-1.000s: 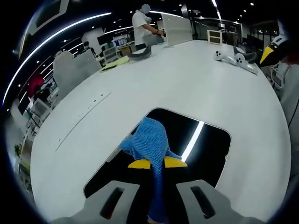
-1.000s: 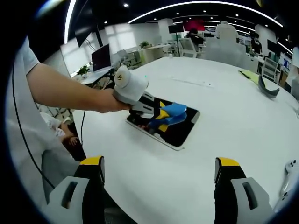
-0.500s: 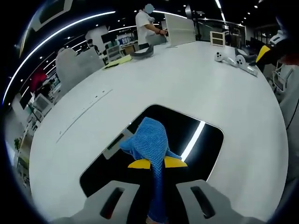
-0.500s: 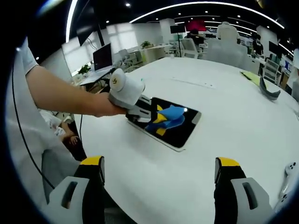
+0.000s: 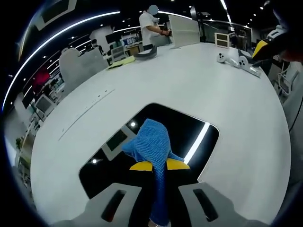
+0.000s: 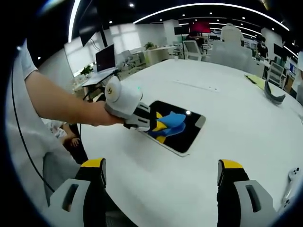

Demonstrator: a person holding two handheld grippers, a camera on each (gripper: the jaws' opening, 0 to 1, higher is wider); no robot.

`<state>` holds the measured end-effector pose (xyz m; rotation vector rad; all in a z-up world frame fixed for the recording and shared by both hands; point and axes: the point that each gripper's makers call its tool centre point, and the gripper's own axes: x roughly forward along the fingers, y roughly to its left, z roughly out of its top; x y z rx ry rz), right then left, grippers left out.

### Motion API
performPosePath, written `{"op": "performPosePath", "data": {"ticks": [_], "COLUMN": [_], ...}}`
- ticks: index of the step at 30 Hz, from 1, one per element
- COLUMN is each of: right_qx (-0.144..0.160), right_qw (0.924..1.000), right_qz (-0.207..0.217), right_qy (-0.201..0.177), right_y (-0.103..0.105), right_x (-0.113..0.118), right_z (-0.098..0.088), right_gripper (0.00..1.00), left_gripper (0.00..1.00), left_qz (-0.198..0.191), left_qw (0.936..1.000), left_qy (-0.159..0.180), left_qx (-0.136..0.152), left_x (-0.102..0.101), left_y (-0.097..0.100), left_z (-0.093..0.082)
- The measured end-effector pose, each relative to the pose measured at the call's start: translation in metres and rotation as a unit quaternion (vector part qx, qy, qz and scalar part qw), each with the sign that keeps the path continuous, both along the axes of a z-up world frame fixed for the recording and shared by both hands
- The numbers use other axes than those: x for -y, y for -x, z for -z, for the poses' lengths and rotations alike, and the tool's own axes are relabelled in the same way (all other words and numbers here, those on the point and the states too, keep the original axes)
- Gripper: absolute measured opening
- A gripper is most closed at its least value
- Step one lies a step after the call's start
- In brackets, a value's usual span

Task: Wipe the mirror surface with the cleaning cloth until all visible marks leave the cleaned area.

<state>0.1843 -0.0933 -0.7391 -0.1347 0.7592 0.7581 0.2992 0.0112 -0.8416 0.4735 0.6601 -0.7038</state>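
A dark rectangular mirror (image 5: 189,127) (image 6: 187,135) lies flat on the round white table (image 5: 199,80), reflecting ceiling lights. My left gripper (image 5: 158,165) (image 6: 158,126) is shut on a blue knitted cleaning cloth (image 5: 152,144) (image 6: 173,120), which bunches ahead of its yellow fingertips over the mirror's near half. In the right gripper view a person's hand holds that gripper from the left. My right gripper (image 6: 161,170) stands wide open above the table's near edge, well short of the mirror, with nothing between its fingers.
White game controllers (image 5: 234,59) lie at the table's far right. A yellow sheet (image 5: 118,63) and a grey curved object (image 5: 144,53) sit at the far edge. A person (image 5: 149,26) stands beyond the table. Office chairs (image 6: 227,45) and desks surround it.
The left gripper has slid with the cloth across the mirror, which now sits farther along in the right gripper view. The right gripper has stayed still and open.
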Motion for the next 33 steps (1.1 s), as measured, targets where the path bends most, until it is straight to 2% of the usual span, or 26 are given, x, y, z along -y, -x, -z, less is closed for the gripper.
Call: {"op": "performPosePath", "data": {"ticks": [15,33], "right_qx": [0.002,0.000], "right_qw": [1.0000,1.0000], "right_qz": [-0.003,-0.006], "right_qy": [0.000,-0.001], "right_y": [0.002,0.003], "right_x": [-0.004,-0.005], "right_z": [-0.001,0.001], "right_gripper": [0.98,0.98], "left_gripper": [0.04,0.04], "left_qz": [-0.003,-0.002], "left_qw": [1.0000,1.0000], "left_qy": [0.006,0.007], "left_qx": [0.000,0.000], "left_x": [-0.002,-0.002], "left_y": [0.011,0.013], "left_z": [-0.001,0.000]}}
